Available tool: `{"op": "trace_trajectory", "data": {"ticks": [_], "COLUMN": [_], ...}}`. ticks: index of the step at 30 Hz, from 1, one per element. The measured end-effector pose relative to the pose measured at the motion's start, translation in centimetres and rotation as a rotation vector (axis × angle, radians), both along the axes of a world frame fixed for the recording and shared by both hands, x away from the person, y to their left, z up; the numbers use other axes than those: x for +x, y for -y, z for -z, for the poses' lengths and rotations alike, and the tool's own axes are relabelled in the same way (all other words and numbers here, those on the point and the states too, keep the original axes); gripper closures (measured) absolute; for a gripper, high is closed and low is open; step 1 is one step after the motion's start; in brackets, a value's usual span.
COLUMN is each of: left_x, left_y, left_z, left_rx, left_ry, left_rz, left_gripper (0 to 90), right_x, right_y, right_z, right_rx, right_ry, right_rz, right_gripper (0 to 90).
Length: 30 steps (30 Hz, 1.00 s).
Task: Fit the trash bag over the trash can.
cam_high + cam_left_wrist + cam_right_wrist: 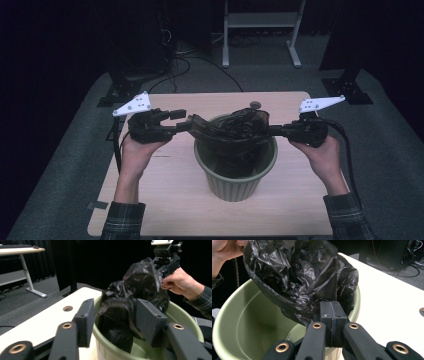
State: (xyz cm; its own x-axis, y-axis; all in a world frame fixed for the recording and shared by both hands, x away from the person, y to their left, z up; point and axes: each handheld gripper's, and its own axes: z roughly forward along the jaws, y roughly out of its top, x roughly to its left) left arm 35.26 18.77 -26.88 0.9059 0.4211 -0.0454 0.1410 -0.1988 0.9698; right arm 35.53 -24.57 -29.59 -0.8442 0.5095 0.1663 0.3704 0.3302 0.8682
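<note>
While the left gripper (pixel 189 125) stands half open at the bin's (pixel 235 186) left rim, its pads either side of the bag (pixel 235 131) without pressing it, the right gripper (pixel 274 131) pinches the bag's right edge shut-tight, probably to spread it over the rim. Bunched plastic fills the mouth; a table hole (pixel 255 105) lies behind.

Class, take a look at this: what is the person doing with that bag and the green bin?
A person is fitting a black plastic bag into a green bin on the table, using two hand-held grippers. The right hand-held gripper is shut on one edge of the bag. The left hand-held gripper has its jaws apart around the opposite side, not pressing on it. The bag is bunched above the rim, not yet spread over it.
</note>
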Motion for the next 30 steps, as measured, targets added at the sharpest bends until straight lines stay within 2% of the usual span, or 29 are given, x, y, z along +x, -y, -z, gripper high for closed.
{"op": "trace_trajectory", "data": {"ticks": [4,8,14,17,20,21,23,25,27,28,29,30], "left_x": [-0.1,-0.5,-1.1,-1.2,-1.1,-1.0,-0.9,-0.6,-0.2,0.0,0.2,0.3], "left_y": [1.0,2.7,5.2,6.0,6.7,6.8,7.1,7.2,7.0,6.8,6.7,6.6], "left_z": [-0.7,-1.2,-0.9,-0.5,0.0,0.1,0.3,0.3,0.3,0.2,0.1,0.1], "left_rx": [0.003,0.012,0.069,0.078,0.114,0.135,0.166,0.185,0.176,0.165,0.153,0.14], "left_ry": [0.02,0.024,0.005,-0.006,-0.022,-0.025,-0.028,-0.039,-0.043,-0.04,-0.04,-0.04], "left_rz": [0.046,0.124,0.226,0.244,0.245,0.254,0.266,0.251,0.238,0.222,0.209,0.201], "left_gripper": [44.8,41.2,37.3,36.3,35.2,38.7,60.7,77.1,87.0,88.7,89.0,89.1], "right_x": [0.0,0.0,0.3,0.4,0.4,0.4,0.5,0.4,0.4,0.4,0.3,0.3], "right_y": [0.0,-0.1,-0.4,-0.7,-1.0,-1.1,-1.2,-1.2,-1.2,-1.1,-0.9,-0.7], "right_z": [-0.2,-0.3,-0.8,-1.0,-1.3,-1.4,-1.5,-1.5,-1.5,-1.5,-1.6,-1.8], "right_rx": [0.003,0.013,0.019,0.02,0.025,0.024,0.021,0.02,0.017,0.013,0.019,0.033], "right_ry": [0.002,0.004,0.005,0.011,0.015,0.013,0.018,0.019,0.021,0.026,0.028,0.027], "right_rz": [-0.005,-0.012,-0.015,-0.021,-0.029,-0.031,-0.035,-0.036,-0.033,-0.026,-0.013,-0.001], "right_gripper": [90.0,90.0,90.0,90.0,90.0,90.0,90.0,90.0,89.9,86.3,76.7,71.2]}}
